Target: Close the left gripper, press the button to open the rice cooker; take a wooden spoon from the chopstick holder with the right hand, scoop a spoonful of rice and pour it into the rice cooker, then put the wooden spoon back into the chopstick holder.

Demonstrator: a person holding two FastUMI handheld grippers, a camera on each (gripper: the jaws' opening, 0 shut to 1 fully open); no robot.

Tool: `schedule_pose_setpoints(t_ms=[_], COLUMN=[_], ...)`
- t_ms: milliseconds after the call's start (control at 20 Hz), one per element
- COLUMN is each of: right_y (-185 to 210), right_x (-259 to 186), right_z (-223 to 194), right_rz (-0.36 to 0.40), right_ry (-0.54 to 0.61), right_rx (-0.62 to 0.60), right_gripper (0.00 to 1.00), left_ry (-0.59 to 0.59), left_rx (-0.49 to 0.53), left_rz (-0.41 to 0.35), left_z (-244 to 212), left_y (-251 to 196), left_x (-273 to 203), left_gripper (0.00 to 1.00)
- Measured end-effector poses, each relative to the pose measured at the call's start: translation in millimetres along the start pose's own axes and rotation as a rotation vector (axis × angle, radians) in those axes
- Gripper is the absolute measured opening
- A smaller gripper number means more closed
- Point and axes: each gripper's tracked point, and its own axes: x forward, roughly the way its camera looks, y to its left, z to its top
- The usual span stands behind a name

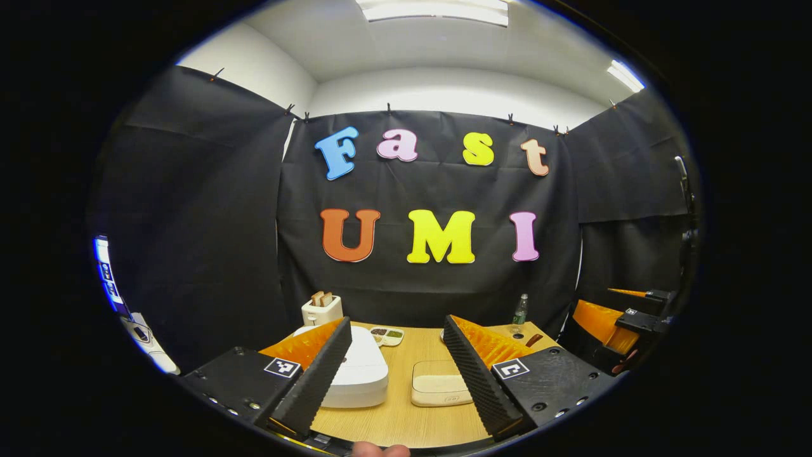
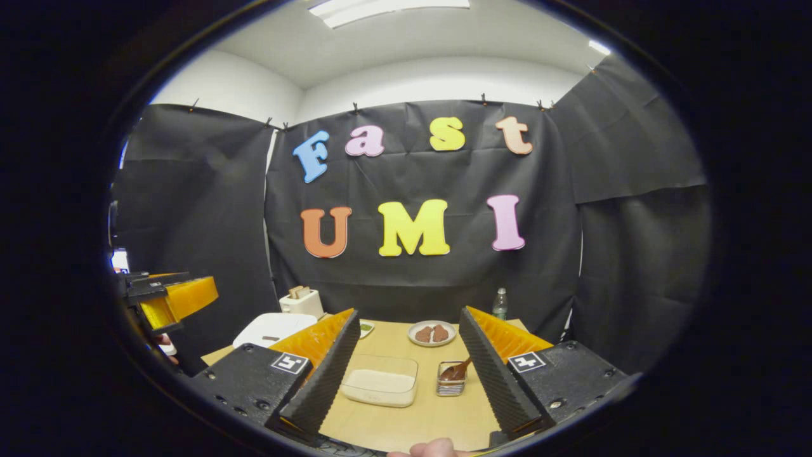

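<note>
Left tongs [image 1: 396,355]: spread wide, nothing between them; held back over the near edge of the table [image 1: 406,419], aimed toward the rice cooker. Task wants them pressed together first, prob. so they make one blunt tip for the button. Not done yet.
Rice cooker [image 1: 358,371]: white, flat rounded lid, shut; sits on table's left side, just ahead of the left tongs' left finger. Button too small to make out.
Toaster [image 1: 321,309]: white, bread in the slots, behind the cooker by the wall.
Rice box [image 2: 380,379]: clear shallow container w/ white rice, mid-table, lid off; open for scooping, I'd say.
Chopstick holder [image 2: 451,379]: small metal-looking cup just right of the rice box; wooden spoon [image 2: 458,370] stands in it, brown, leaning, handle angled up-right, easy reach for the right side.
Plate [image 2: 432,333]: round, brown food on it, farther back.
Right tongs [image 2: 406,362]: spread, holding nothing; waiting back from the holder.
</note>
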Motion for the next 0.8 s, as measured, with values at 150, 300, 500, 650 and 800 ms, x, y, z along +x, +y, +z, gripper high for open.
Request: schedule_pose_setpoints(t_ms=[150,300,500,650,800], right_y=[1.1,7.3,11.1,16.6,21.1], right_x=[-2.1,-1.1,-0.7,0.9,3.3], right_z=[3.3,5.5,6.2,4.6,4.5], right_rz=[-0.006,0.006,0.019,0.034,0.047], right_ry=[-0.010,-0.019,-0.019,-0.019,-0.018], right_rx=[-0.006,-0.014,-0.016,-0.016,-0.016], right_gripper=[0.98,0.98,0.97,0.99,0.97], left_ry=[0.000,-0.006,-0.004,-0.004,0.001], left_rx=[0.000,0.001,0.001,0.003,0.002], left_rz=[-0.008,-0.003,0.001,0.014,0.021], left_z=[2.8,1.0,-0.7,-2.1,-5.5], left_y=[-1.6,1.6,3.4,8.0,10.1], left_x=[-5.0,-5.5,-9.0,-11.1,-14.6], left_gripper=[0.94,0.94,0.94,0.94,0.94])
